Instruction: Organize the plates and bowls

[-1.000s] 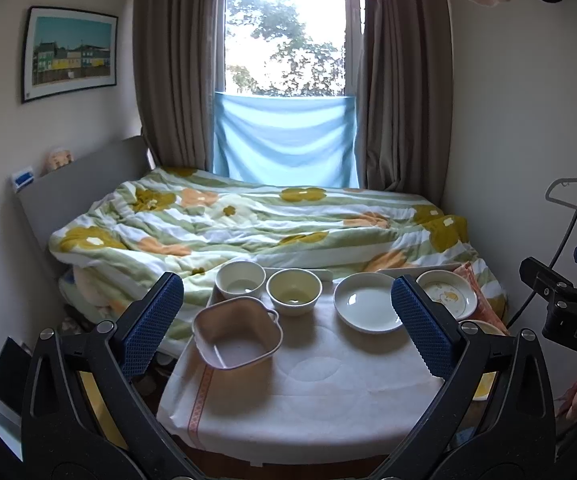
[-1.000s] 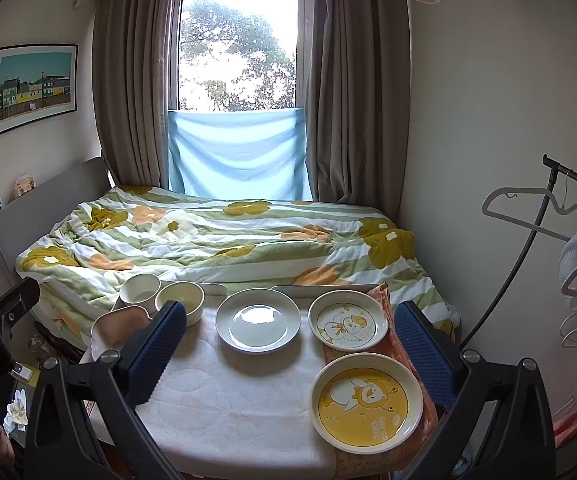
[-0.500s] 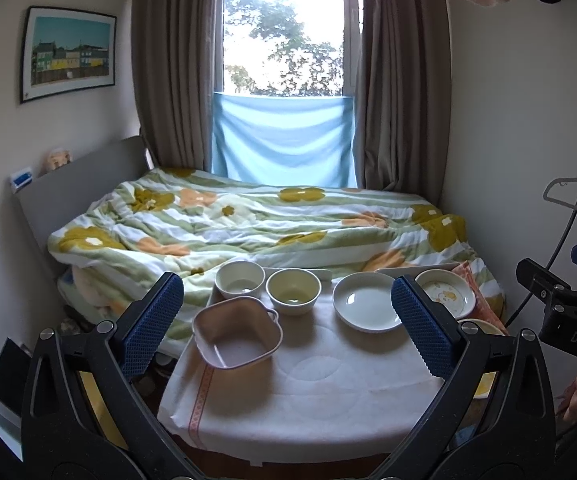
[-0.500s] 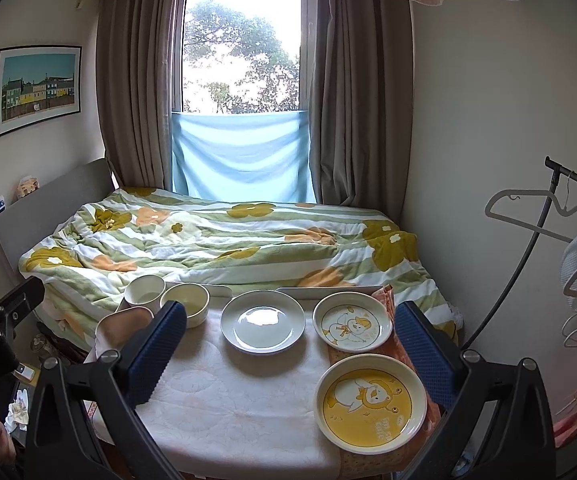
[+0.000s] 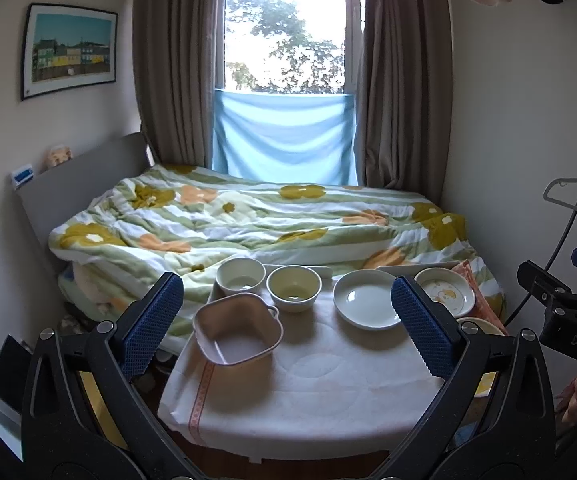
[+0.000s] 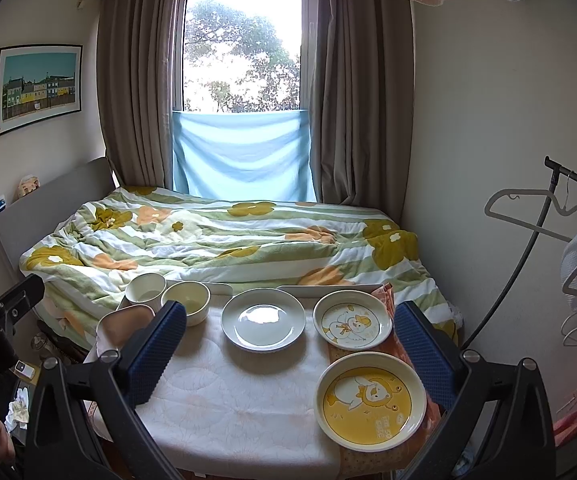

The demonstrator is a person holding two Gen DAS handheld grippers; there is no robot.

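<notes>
Both grippers hang with fingers spread and empty: the left gripper (image 5: 286, 322) faces the near-left pink square ceramic bowl (image 5: 237, 330), the right gripper (image 6: 290, 352) the near-right yellow round cartoon plate (image 6: 370, 399).

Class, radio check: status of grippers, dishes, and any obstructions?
Left gripper open, empty; right gripper open, empty. Three bowls, three plates unstacked on table. Nothing in the way.
</notes>
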